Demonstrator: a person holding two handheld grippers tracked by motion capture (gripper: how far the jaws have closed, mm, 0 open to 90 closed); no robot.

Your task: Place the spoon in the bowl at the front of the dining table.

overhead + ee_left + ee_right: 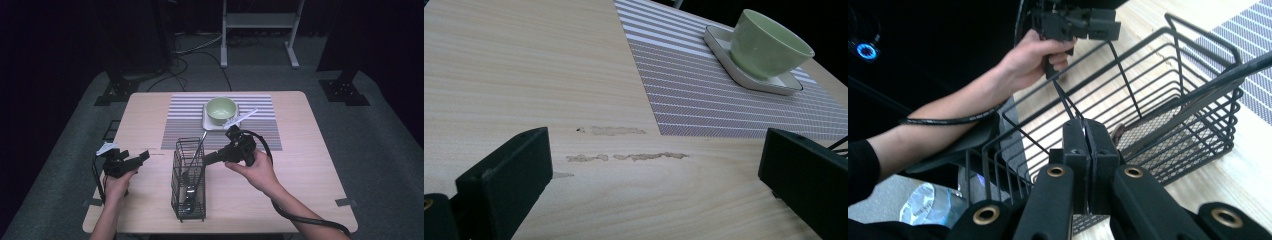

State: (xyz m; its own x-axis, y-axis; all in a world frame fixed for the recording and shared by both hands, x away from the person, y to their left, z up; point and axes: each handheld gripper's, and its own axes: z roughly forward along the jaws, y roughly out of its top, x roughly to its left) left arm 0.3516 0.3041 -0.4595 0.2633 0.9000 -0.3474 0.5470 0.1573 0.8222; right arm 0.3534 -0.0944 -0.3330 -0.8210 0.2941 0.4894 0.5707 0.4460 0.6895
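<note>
A black wire basket (188,200) stands near the table's front edge, with a long-handled utensil (198,149) leaning out of it and a spoon (188,192) lying inside. My right gripper (205,160) is shut on the thin rim wire at the basket's right side; in the right gripper view its jaws (1083,135) press together around that wire of the basket (1173,100). My left gripper (144,157) stays to the left of the basket, low over the bare table, jaws wide open and empty (656,150).
A striped placemat (185,117) lies at the table's far side. On it rests a white square plate (207,122) holding a green bowl (221,110), with a white spoon (245,116) beside it. Scuff marks (624,156) show on the wood ahead of my left gripper.
</note>
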